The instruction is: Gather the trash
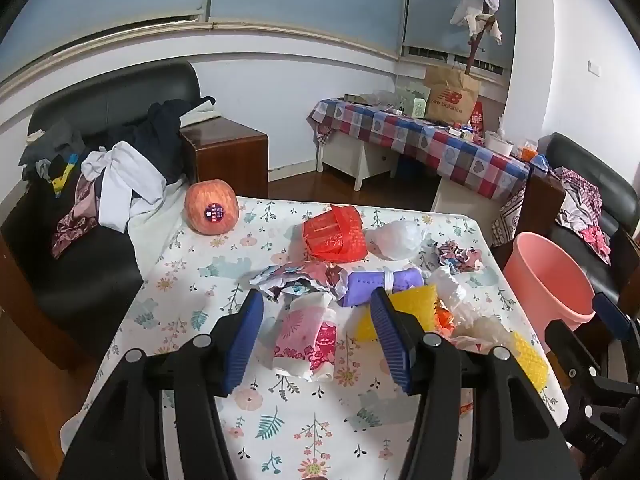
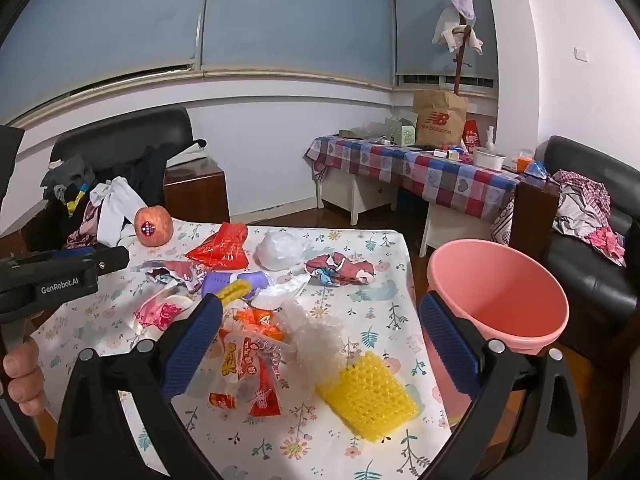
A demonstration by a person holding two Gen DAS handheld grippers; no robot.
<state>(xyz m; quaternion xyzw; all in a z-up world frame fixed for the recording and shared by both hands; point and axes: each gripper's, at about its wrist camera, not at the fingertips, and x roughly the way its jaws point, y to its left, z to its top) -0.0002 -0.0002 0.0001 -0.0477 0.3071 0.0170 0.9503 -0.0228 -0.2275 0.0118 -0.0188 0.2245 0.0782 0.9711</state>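
I am holding my left fingers (image 1: pixel 316 336) and right fingers (image 2: pixel 320 344) wide open and empty over the trash (image 2: pixel 256 364) lying scattered on the worktop (image 2: pixel 360 448), beside the pink bin (image 2: pixel 500 292).

**Your table and what lies on it**

You are looking at a table under a flowered cloth (image 1: pixel 208 280). Between your left fingers lies a pink and white wrapper (image 1: pixel 308 340); just beyond their tips sits crumpled printed paper (image 1: pixel 296 278) and a purple packet (image 1: pixel 384 282). Farther off rest a red bag (image 1: pixel 334 234), a white plastic ball (image 1: pixel 398 240) and another crumpled paper (image 1: pixel 460 258). An apple (image 1: pixel 211 213) stands alone, well beyond your left finger. Between your right fingers lie orange snack wrappers (image 2: pixel 250 368), clear bubble wrap (image 2: pixel 316 336) and a yellow foam net (image 2: pixel 368 394).
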